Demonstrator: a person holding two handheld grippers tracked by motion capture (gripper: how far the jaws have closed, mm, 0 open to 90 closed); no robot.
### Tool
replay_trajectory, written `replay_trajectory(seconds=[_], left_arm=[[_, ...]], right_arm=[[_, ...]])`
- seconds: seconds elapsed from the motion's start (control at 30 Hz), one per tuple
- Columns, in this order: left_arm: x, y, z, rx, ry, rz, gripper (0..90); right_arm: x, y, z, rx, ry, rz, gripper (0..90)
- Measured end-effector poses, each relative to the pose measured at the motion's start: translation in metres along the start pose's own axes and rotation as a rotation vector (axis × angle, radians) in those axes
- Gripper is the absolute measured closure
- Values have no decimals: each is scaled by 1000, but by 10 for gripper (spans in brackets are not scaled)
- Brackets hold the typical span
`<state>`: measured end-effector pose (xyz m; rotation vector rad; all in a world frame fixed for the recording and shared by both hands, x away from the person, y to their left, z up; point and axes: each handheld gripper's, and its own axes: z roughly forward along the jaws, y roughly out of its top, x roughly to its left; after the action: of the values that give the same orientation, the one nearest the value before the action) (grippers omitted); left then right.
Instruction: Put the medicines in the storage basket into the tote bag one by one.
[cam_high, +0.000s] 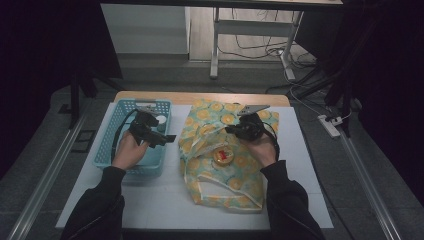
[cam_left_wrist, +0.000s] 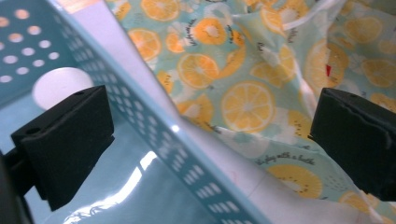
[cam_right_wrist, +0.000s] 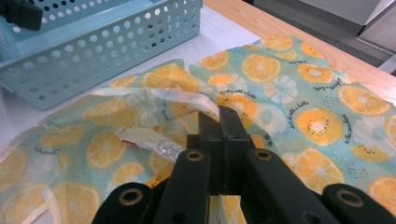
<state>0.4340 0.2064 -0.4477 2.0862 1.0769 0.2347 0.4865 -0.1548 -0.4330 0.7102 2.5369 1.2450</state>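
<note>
Item: fruit-print bag (cam_high: 222, 160) lying right of the basket (cam_high: 111, 150), right gripper (cam_right_wrist: 219, 116) pinching its rim shut, left gripper (cam_high: 167, 138) hovering wide over the basket; next, judging, fetching the white object (cam_left_wrist: 58, 84).

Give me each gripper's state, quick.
Left gripper: open, empty, over the blue basket.
Right gripper: shut on the fruit-print bag's edge.
</note>
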Motion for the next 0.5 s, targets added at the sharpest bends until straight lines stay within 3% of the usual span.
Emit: replay_trajectory(seconds=[0.33,0.5], left_arm=[[26,-7,1,3,84,-34,0],[39,-9,4,32,141,-49,0]], right_arm=[[0,0,0,2,-1,3,899],[0,0,0,2,0,0,899]])
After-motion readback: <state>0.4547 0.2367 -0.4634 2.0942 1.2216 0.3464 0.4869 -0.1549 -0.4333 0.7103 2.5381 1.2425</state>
